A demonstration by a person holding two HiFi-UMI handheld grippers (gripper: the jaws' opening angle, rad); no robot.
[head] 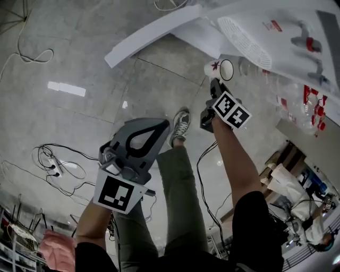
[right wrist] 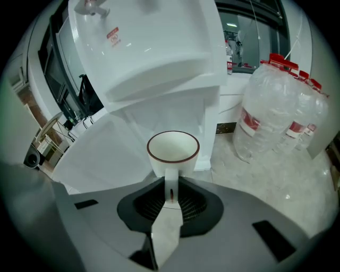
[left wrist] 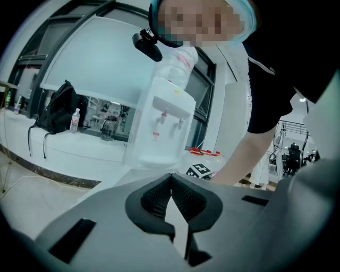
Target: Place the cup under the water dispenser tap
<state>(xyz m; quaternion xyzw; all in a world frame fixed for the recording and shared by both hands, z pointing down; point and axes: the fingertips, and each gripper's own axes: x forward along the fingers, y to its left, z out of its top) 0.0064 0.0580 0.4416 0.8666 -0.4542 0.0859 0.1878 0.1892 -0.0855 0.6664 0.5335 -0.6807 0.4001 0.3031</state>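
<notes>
At the left, our left gripper [head: 144, 137] hangs over the tiled floor [head: 79, 58], well apart from the cup. In the left gripper view its jaws are pressed together at the tips, with nothing between them [left wrist: 171, 180]. Past them stands the water dispenser [left wrist: 162, 127], with two taps [left wrist: 164, 114] under its top and a small red label [left wrist: 155, 136] lower down, too small for us to read.

Further right, our right gripper [head: 215, 90] carries the cup [head: 220, 69] at its tip, off the floor. The right gripper view shows how: the jaws [right wrist: 171, 194] pinch the cup's handle [right wrist: 171, 180] between the pads, and the white cup [right wrist: 172, 151] sits upright just beyond them, with its dark-rimmed mouth open to the camera and nothing in it. In the head view we see a red star-like mark [head: 214, 66] on the cup's side; we cannot make out any letters with it.

The cup is in front of the dispenser's lower body [right wrist: 159, 114], beneath its jutting ledge, and not beneath a tap [right wrist: 87, 6], which shows at the top edge. A red label [right wrist: 112, 34] near that tap has print that we cannot read.

At the far right stand clear water jugs [right wrist: 276, 111] with red caps and red labels, also unreadable.
</notes>
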